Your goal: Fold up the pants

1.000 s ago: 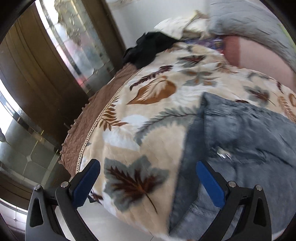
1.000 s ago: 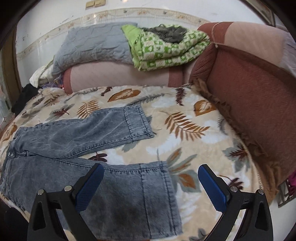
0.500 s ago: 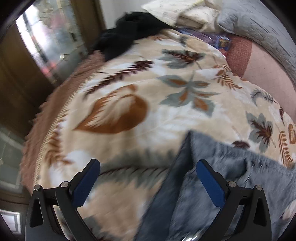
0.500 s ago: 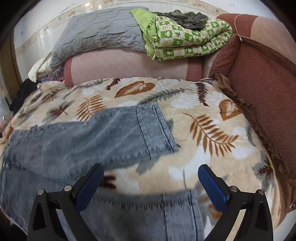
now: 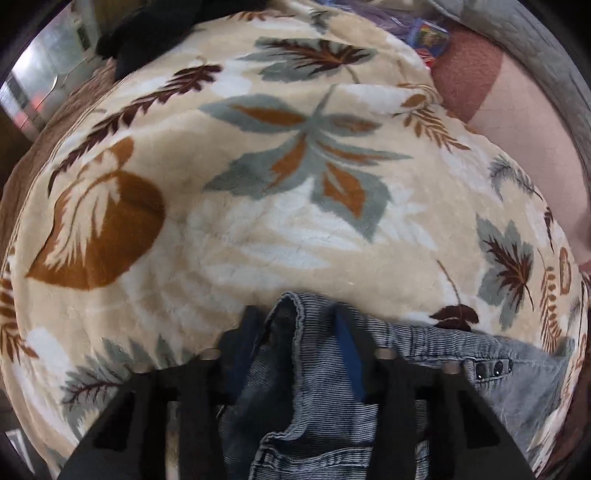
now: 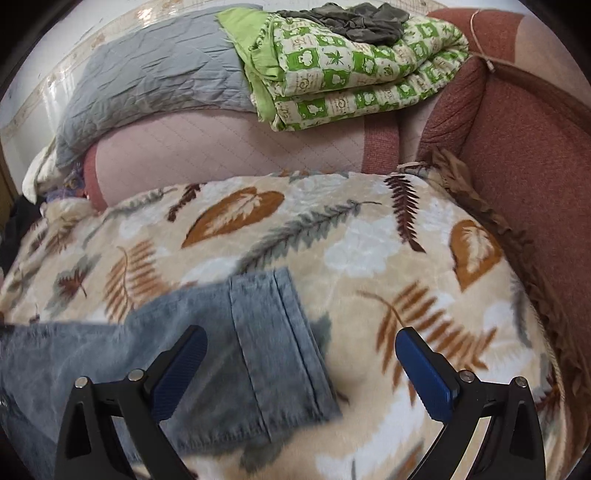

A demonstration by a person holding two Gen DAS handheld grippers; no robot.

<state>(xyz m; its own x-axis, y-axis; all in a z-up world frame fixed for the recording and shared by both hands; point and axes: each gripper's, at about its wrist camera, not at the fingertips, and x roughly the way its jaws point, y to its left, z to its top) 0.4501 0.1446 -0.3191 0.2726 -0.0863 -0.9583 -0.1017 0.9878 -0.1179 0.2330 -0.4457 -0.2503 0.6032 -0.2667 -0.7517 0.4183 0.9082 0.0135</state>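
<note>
Cream leaf-print plush blanket (image 5: 258, 236) beyond left tongs (image 5: 295, 325), just closed, pinching one grey denim pants (image 5: 317, 398) waistband; right tongs (image 6: 301, 352) spread over hem.

The left gripper's (image 5: 297, 321) fingertips are motion-blurred; pad contact with the bunched waistband of the grey-blue denim pants (image 5: 317, 402) cannot be confirmed. The pants run off the bottom edge in both views. The black crumpled garment (image 5: 155, 29) is cut off at the top edge. The multicoloured packet (image 5: 430, 35) is unidentifiable.
</note>
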